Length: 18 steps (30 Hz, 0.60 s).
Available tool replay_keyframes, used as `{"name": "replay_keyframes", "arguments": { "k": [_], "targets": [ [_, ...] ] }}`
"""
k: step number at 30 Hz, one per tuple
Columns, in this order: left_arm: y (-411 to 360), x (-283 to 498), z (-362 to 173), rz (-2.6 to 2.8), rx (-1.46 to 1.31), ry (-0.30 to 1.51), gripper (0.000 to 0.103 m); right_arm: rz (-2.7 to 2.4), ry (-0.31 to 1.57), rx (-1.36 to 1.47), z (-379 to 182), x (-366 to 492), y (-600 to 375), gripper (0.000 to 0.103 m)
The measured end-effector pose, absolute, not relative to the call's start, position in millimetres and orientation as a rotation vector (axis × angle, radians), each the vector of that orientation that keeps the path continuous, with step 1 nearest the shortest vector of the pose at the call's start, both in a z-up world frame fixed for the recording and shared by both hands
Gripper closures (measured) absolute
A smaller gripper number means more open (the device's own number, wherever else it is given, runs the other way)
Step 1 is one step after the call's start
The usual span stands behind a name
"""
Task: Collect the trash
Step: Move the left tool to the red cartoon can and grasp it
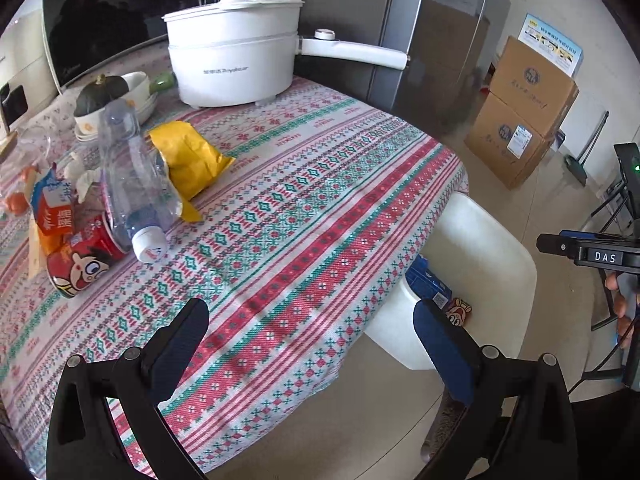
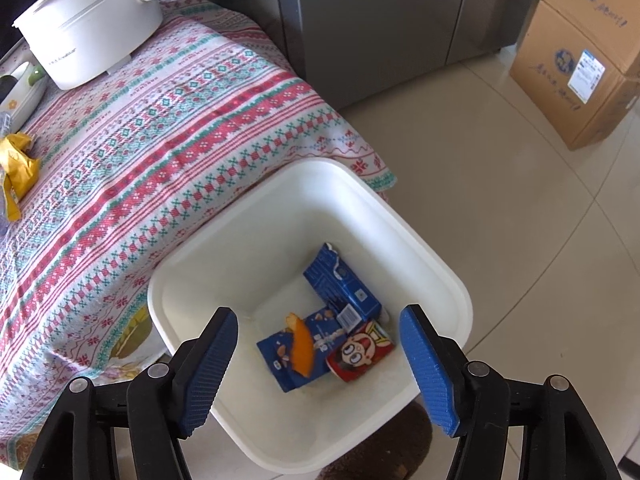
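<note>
Right gripper [image 2: 318,354] hangs over the white bin [image 2: 436,280], jaws spread wide, nothing between them. Directly below the jaws, on the bin floor: two blue cartons [image 2: 340,284], an orange peel [image 2: 302,346] lying across the nearer one, and a red can [image 2: 360,354] with a cartoon face; the print on the cartons is too small to read.

Left gripper [image 1: 310,330] is low over the worktop [image 1: 304,200], jaws also wide apart and holding nothing. The striped cloth fills the gap between them. The remaining trash sits up and to the left of those jaws, well apart from them: a clear bottle [image 1: 132,184] lying on its side, long axis running away from the camera, its white cap [image 1: 150,244] pointing toward the worktop's near edge. A yellow bag [image 1: 192,160] is crumpled just beside it on the right. A second red cartoon can [image 1: 82,266] lies on its side, touching the bottle near the cap. An orange-and-white pack [image 1: 52,208] with Chinese print sits behind it.

The white pot [image 1: 234,60] at the back reads "Royalstar". The right tool's body, seen at the edge of the left view, is marked "DAS".
</note>
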<state>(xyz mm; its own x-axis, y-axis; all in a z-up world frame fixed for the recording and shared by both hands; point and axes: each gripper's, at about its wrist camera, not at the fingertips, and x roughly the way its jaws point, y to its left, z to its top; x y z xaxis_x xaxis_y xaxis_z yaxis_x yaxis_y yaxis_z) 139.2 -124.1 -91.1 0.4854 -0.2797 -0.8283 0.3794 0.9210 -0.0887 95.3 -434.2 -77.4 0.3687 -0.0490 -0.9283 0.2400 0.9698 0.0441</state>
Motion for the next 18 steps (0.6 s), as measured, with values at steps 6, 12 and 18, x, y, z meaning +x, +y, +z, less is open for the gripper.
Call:
{"name": "replay_keyframes", "arguments": {
  "k": [6, 12, 18],
  "targets": [
    [-87.7, 137.8, -84.5, -0.35, 0.085, 0.987, 0.0, -0.157, 1.154, 0.16, -67.0, 107.1, -411.0, 0.027],
    [-33.0, 145.8, -80.1, -0.228, 0.067, 0.991, 0.0, -0.108, 1.11, 0.155, -52.5, 125.1, -375.6, 0.023],
    [21.4, 154.7, -76.1, -0.127, 0.057, 0.998, 0.0, -0.051, 1.082, 0.11, -46.6, 144.4, -327.5, 0.019]
  ]
}}
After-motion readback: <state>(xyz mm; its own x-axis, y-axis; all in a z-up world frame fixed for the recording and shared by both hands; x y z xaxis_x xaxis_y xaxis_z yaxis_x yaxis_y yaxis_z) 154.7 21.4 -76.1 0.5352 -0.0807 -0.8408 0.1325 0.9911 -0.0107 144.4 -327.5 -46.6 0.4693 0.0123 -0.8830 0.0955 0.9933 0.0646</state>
